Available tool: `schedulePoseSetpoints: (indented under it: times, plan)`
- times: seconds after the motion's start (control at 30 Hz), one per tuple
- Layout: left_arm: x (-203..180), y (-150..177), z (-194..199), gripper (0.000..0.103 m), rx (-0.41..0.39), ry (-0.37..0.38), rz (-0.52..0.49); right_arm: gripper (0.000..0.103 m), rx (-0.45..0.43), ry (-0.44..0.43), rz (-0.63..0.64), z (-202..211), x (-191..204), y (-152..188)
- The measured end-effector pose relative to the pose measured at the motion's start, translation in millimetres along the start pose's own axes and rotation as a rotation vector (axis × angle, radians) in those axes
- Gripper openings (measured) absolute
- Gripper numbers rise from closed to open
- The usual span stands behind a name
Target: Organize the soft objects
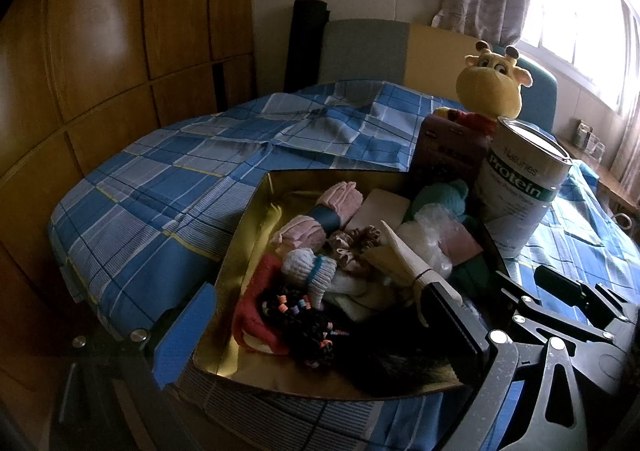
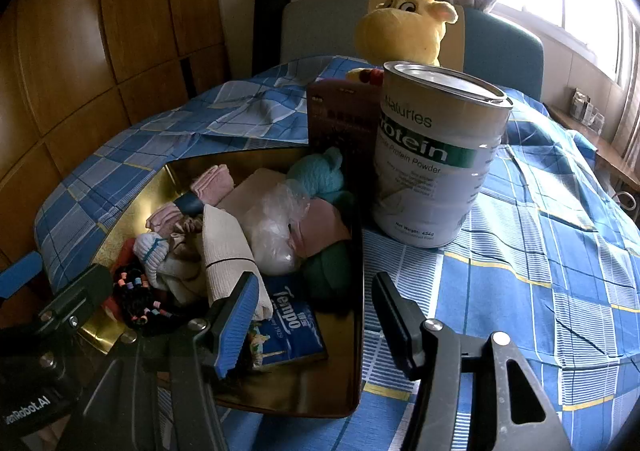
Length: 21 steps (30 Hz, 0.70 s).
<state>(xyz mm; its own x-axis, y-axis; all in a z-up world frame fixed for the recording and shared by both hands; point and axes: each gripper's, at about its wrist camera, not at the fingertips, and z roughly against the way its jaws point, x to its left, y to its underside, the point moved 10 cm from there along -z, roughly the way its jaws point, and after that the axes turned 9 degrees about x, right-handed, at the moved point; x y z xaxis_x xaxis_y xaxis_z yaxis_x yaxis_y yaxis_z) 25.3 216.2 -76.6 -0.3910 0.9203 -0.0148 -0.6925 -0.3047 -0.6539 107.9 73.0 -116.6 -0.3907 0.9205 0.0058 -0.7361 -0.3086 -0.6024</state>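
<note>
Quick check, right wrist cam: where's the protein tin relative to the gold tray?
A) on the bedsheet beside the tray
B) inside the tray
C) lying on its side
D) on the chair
A: the protein tin stands upright on the checked bedsheet, just outside the gold tray wall.

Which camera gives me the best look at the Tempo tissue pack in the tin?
The right wrist view: the Tempo tissue pack lies in the gold tin with its label readable. The left wrist view does not show it.
</note>
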Motion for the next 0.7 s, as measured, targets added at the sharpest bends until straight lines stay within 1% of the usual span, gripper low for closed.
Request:
schedulePoseSetpoints:
  times: [0.43, 0.5, 0.57, 0.6, 0.67, 0.7]
  plan:
    - [-1.5, 1.9, -2.0, 0.103, 0.016, 0.017, 0.009, 0.060, 0.003, 0.005, -0.004, -0.7, -1.1, 0.5]
    - [-2.6, 2.0, -1.8, 0.102, 0.010, 0.034, 0.006, 0.059, 0.004, 0.006, -0.005, -1.4, -1.7, 1.0]
    - [-3.0, 1.1, -1.4, 0.098, -0.004, 0.050, 0.003, 0.059, 0.005, 0.008, -0.008, -1.9, -2.1, 1.5]
    - [-3.1, 0.3, -0.4, 0.097, -0.014, 0.042, -0.006, 0.059, 0.006, 0.009, -0.008, -2.0, -2.2, 1.7]
    - [-2.5, -1.0, -0.1, 0.097, -0.015, 0.039, -0.008, 0.059, 0.004, 0.009, -0.011, -1.2, -3.4, 1.2]
    - [-2.0, -0.9, -1.4, 0.099, -0.005, 0.045, -0.001, 0.059, -0.004, 0.011, -0.018, 0.5, -5.8, 0.2]
